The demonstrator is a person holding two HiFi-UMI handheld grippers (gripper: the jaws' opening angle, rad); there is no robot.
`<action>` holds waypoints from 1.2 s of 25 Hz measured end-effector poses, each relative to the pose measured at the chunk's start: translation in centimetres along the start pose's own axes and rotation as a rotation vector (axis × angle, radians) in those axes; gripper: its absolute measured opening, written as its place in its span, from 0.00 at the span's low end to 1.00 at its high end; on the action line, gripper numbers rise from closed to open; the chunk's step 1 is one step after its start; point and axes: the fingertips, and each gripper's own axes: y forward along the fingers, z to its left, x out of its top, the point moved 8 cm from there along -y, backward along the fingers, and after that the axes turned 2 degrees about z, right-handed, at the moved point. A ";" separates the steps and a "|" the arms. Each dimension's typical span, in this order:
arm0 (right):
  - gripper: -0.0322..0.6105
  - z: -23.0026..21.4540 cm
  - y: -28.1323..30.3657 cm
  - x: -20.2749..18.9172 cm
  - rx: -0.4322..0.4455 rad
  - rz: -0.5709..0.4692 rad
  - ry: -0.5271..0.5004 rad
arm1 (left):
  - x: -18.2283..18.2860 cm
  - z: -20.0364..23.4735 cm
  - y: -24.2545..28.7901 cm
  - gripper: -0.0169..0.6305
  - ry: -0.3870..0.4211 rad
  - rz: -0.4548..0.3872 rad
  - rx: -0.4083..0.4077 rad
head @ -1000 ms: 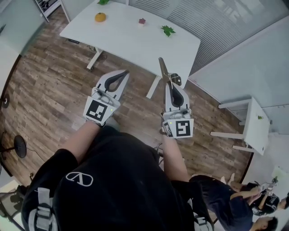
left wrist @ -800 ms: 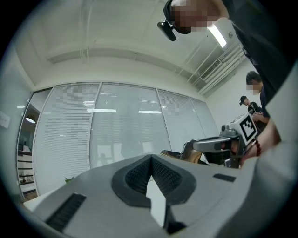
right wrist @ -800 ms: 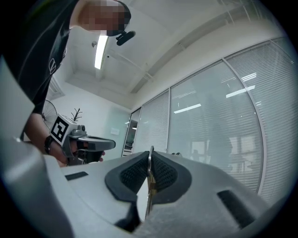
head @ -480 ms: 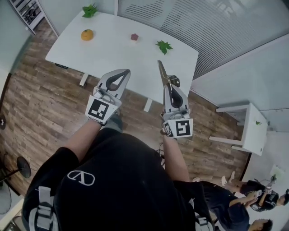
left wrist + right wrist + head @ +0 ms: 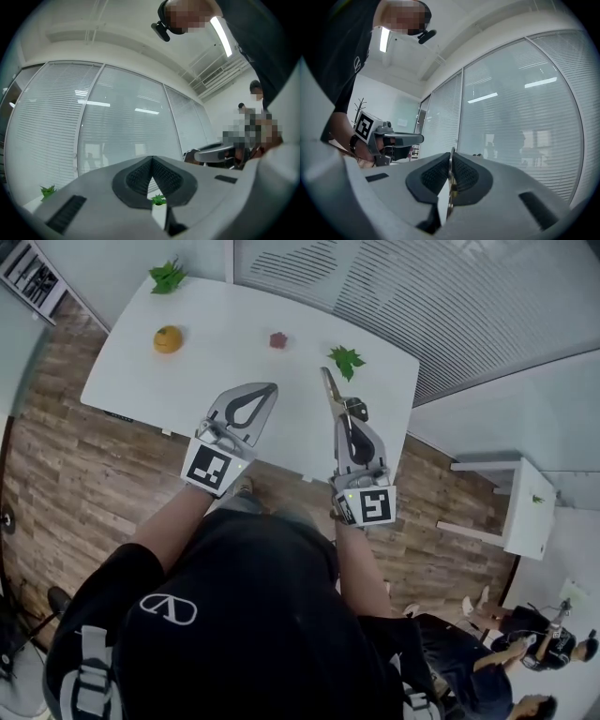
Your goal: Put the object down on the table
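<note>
The right gripper (image 5: 349,423) is clenched on a thin flat tool (image 5: 330,388), maybe a blade, above the table's (image 5: 234,348) near edge, the left gripper (image 5: 265,390) closed on nothing; lower it flat onto bare tabletop before releasing.

— What lies on the worktop (image 5: 225,352)?
— An orange fruit (image 5: 168,338) at the left, a small dark red piece (image 5: 278,339) in the middle, a green leaf (image 5: 346,359) to the right, all well apart. A leafy sprig (image 5: 168,277) sits at the far left corner.
— And around it?
— Wood-plank floor (image 5: 56,474), slatted blinds (image 5: 394,287) behind, people (image 5: 506,681) at the lower right.
</note>
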 end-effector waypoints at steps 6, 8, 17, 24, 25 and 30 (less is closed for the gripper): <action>0.07 -2.8 3.0 -0.9 0.031 0.001 0.016 | -0.7 1.1 3.3 0.03 -0.006 0.015 0.019; 0.07 -3.5 3.7 -1.3 0.049 0.005 0.023 | -0.8 1.0 4.0 0.03 -0.009 0.020 0.030; 0.07 -6.3 7.2 -10.5 0.085 0.125 0.302 | -2.0 1.1 5.7 0.03 -0.019 0.064 0.053; 0.07 -7.1 9.8 -19.7 0.055 0.243 0.667 | -3.0 1.4 6.1 0.03 -0.031 0.102 0.066; 0.07 -7.1 10.0 -20.7 0.051 0.258 0.710 | -3.1 1.5 6.2 0.03 -0.035 0.105 0.071; 0.07 -6.6 11.1 -25.4 0.034 0.327 0.914 | -3.4 2.3 6.6 0.03 -0.037 0.112 0.089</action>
